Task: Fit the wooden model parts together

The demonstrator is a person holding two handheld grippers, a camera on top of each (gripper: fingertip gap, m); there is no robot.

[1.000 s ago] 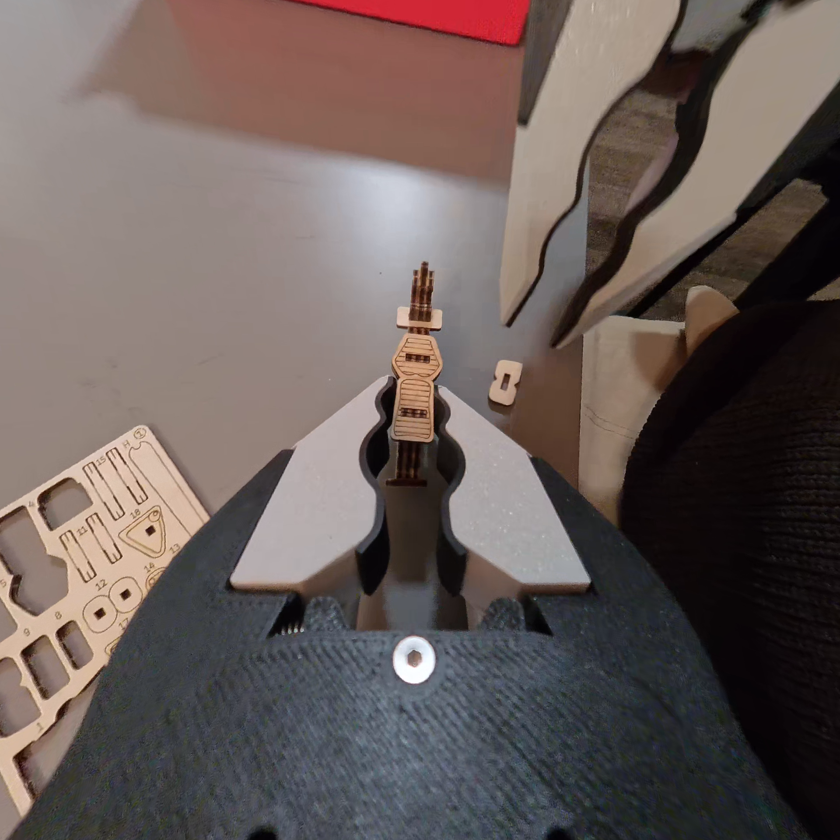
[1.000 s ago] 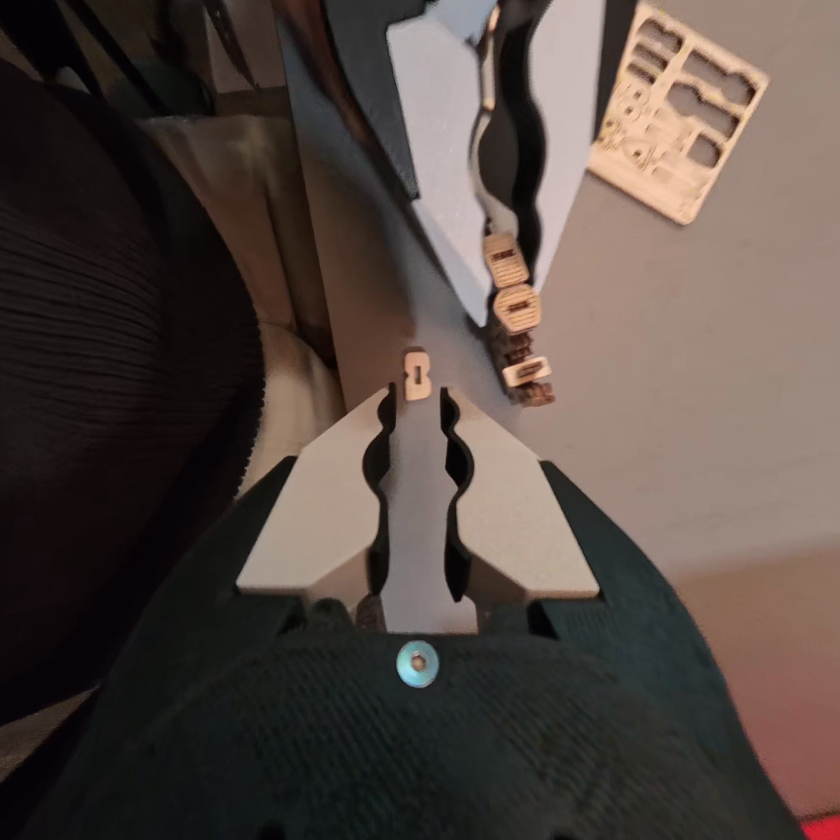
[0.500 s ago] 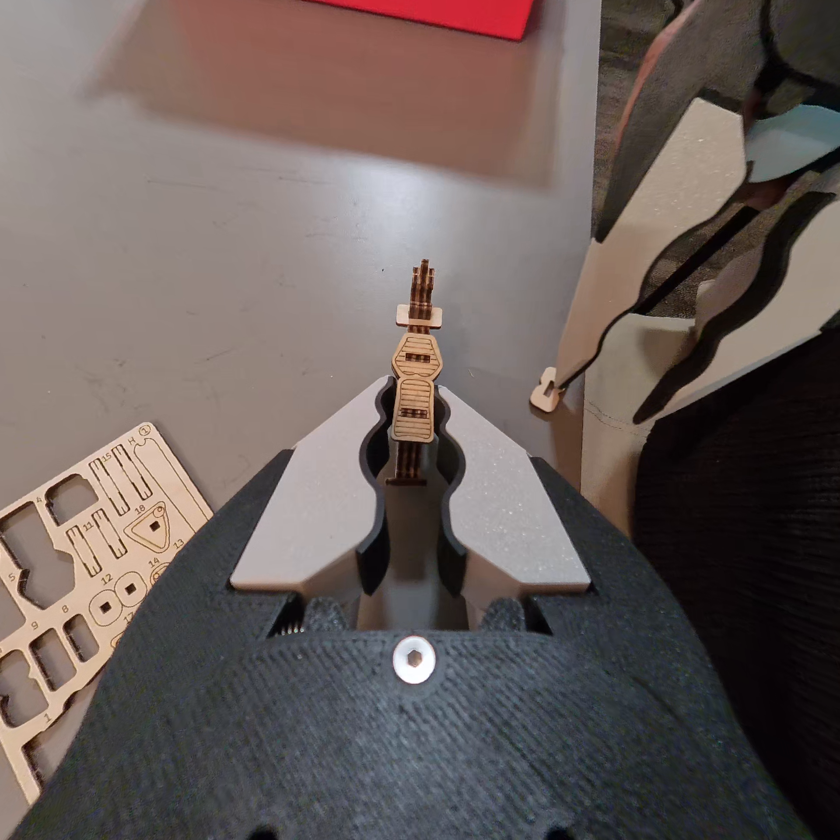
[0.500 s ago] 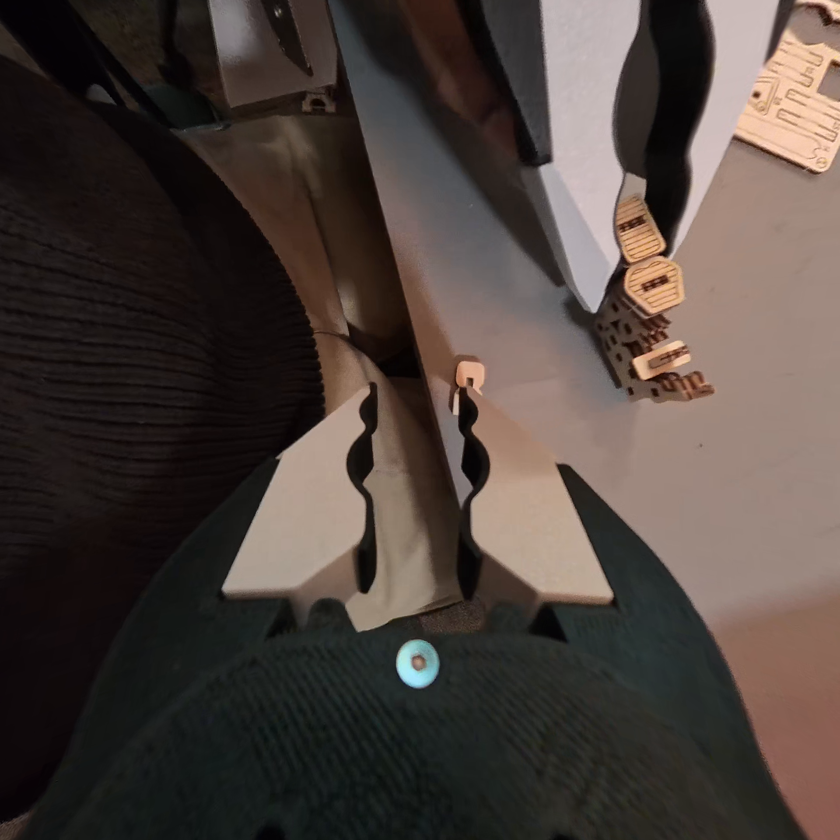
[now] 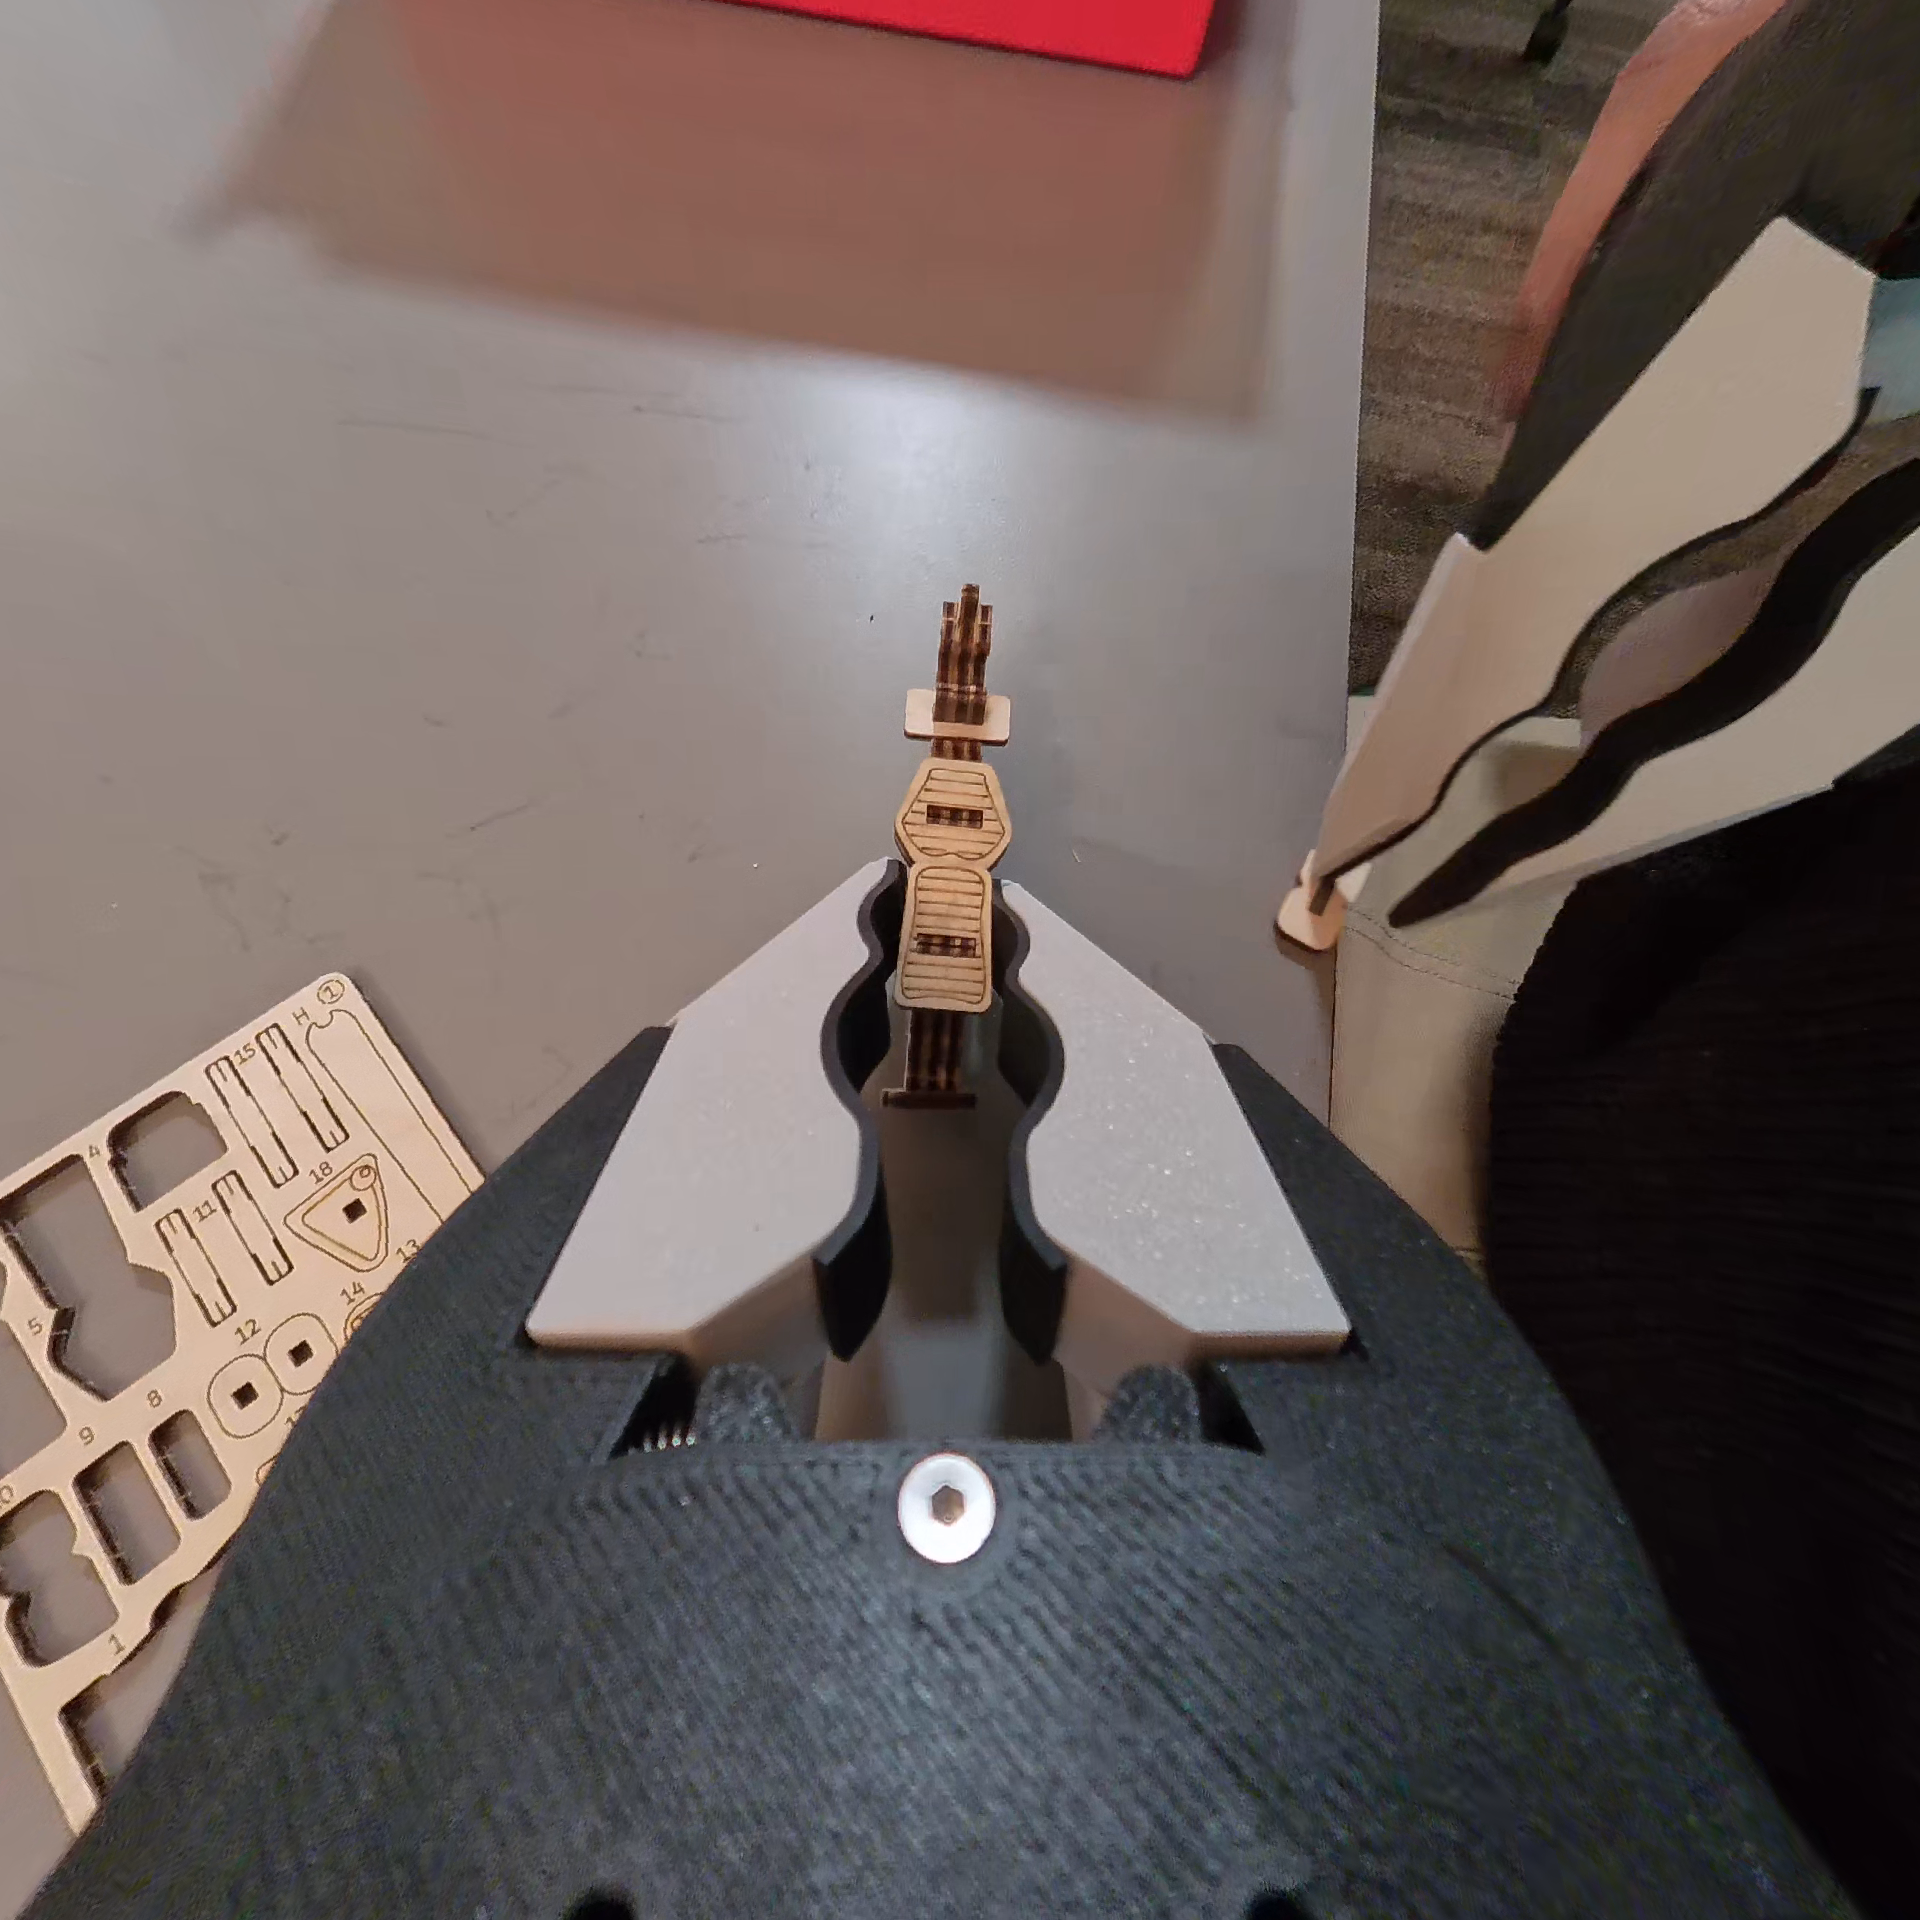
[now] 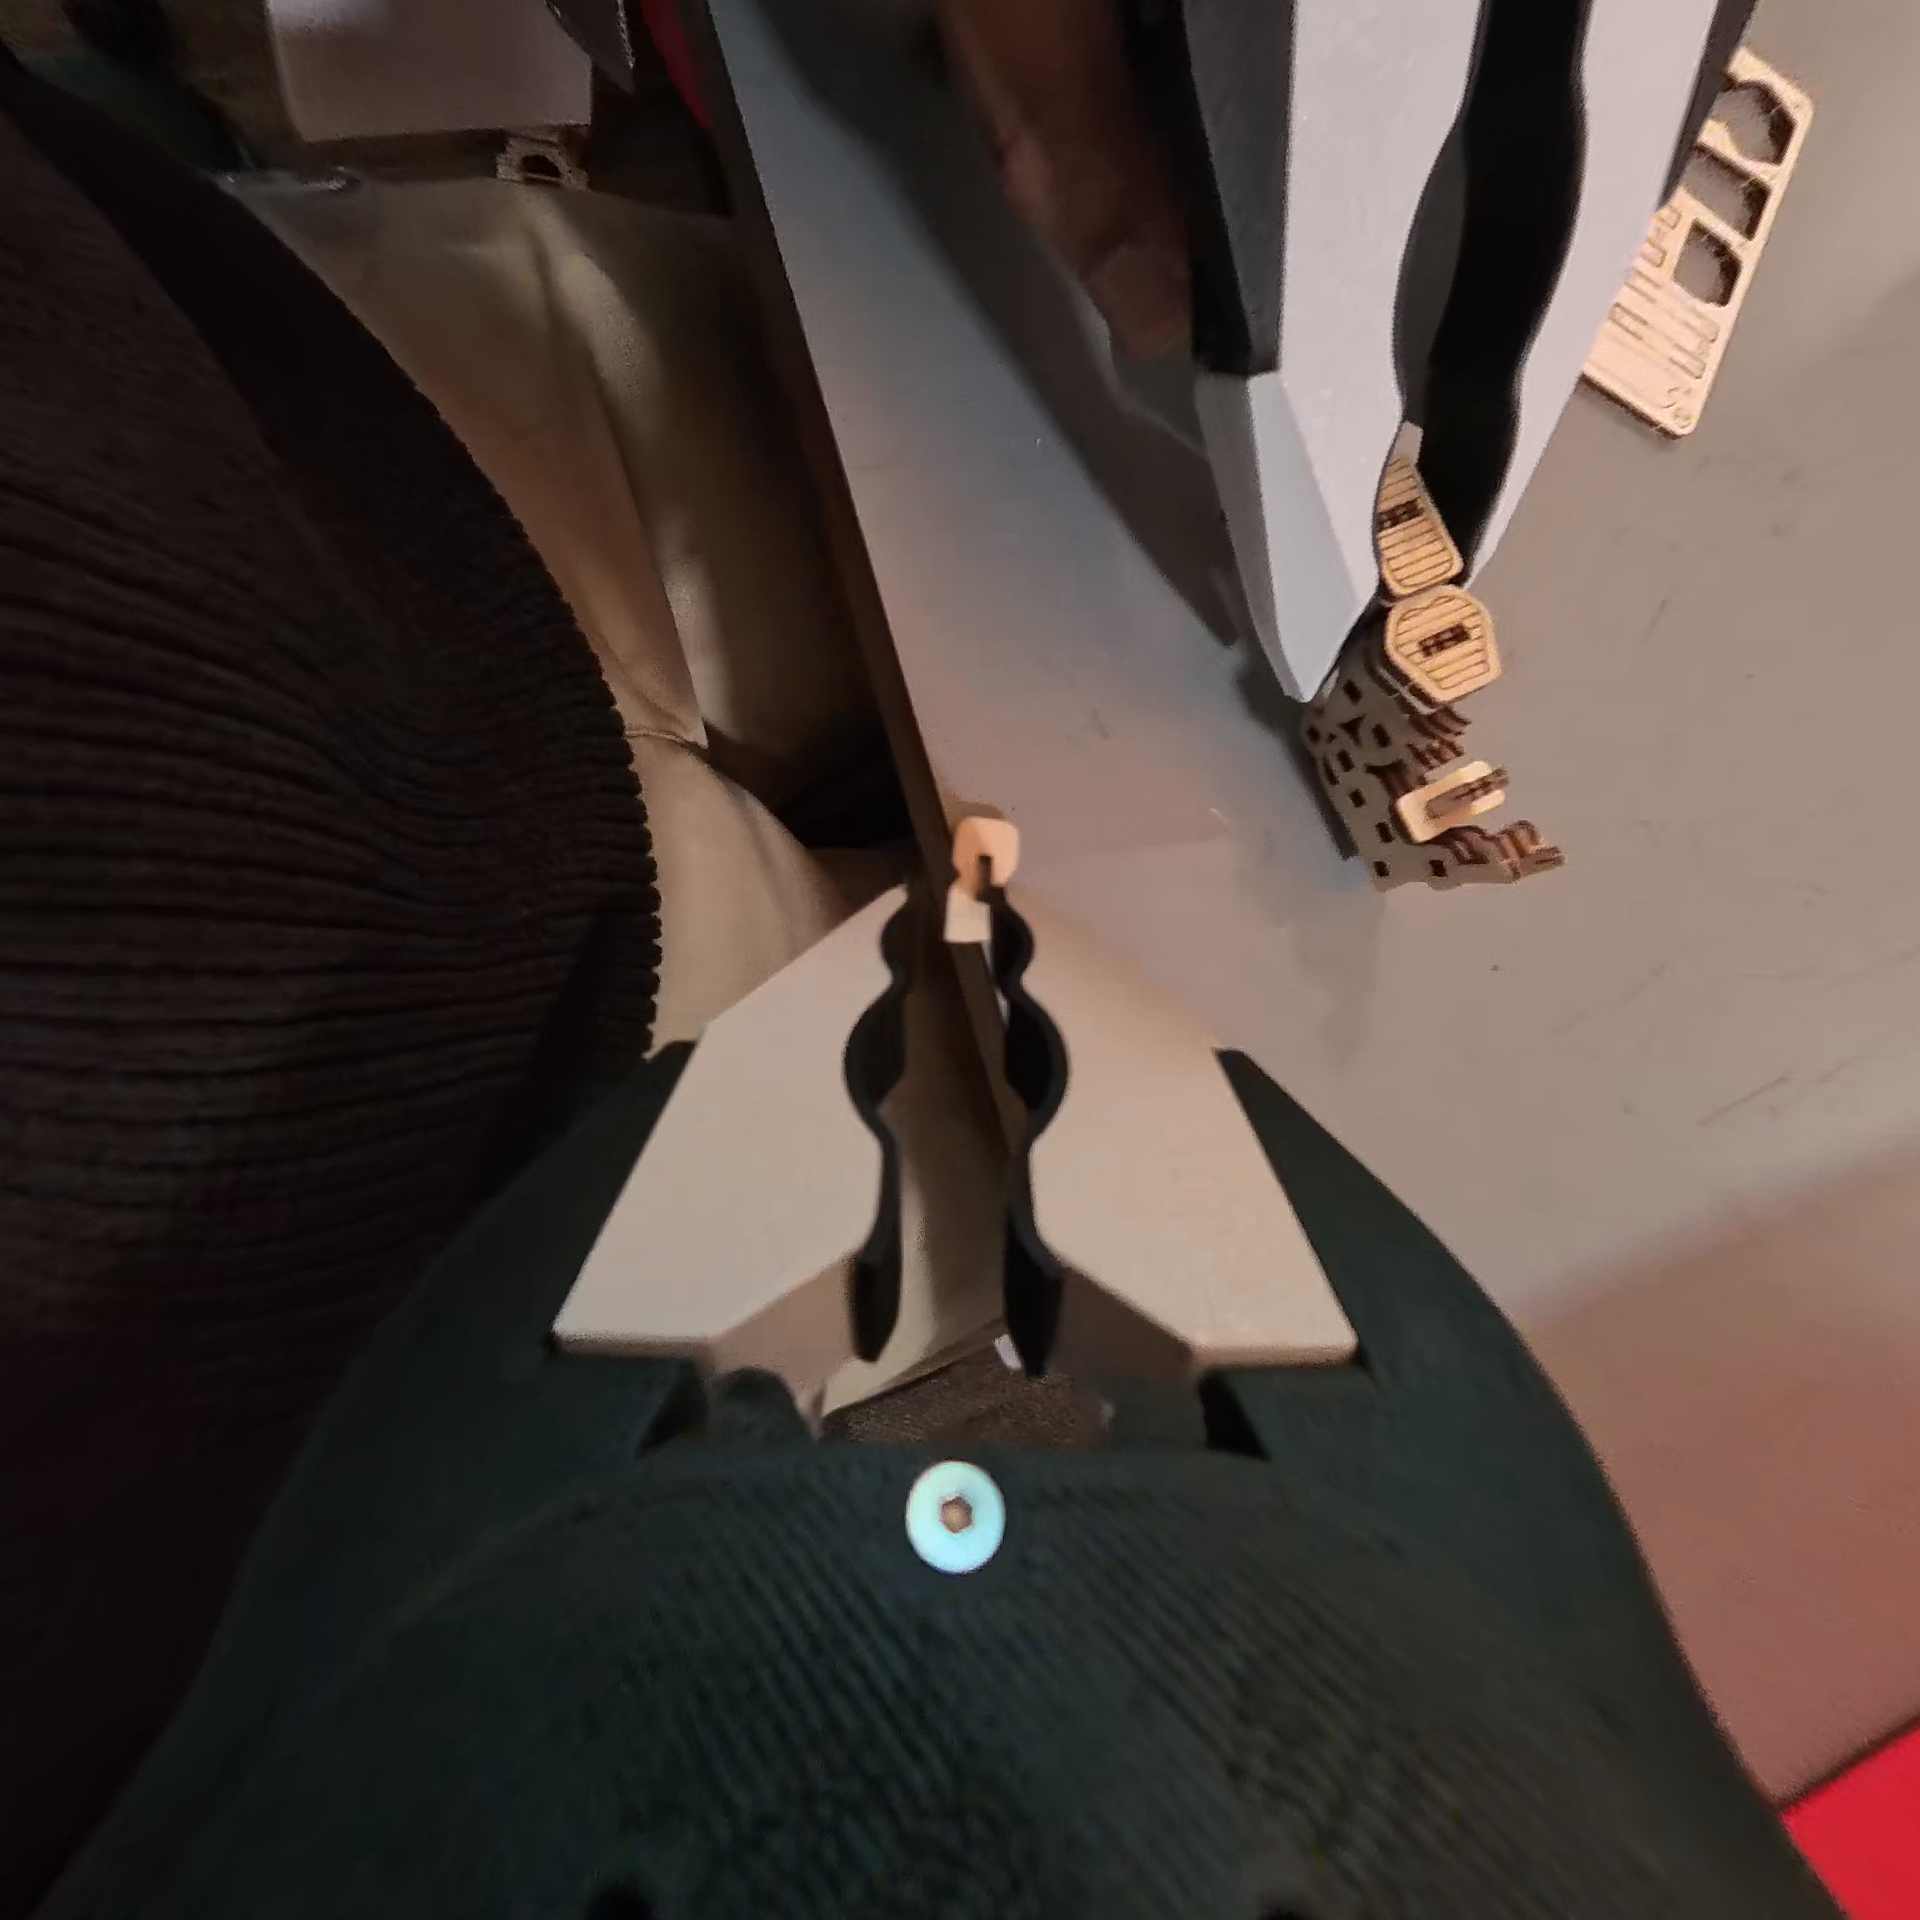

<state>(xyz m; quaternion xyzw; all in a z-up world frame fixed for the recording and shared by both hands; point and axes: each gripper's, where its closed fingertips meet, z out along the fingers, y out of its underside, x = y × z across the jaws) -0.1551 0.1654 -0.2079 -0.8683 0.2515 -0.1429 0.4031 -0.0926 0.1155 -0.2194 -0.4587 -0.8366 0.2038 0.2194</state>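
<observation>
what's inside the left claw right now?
The part-built wooden model, clamped between the left claw's fingers, its front sticking out past the tips. Its underside is hidden.

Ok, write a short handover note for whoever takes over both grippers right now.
Left gripper: shut on the wooden model, held above the grey table.
Right gripper: at the table's near edge, closing around the small slotted piece; from these views I cannot tell whether it is gripped.
Parts sheet: flat on the table beside the left gripper, several pieces still in it.
Done: model partly assembled, with three flat plates on its spine.
Left: secure the small piece, bring it to the model and press it on.
</observation>
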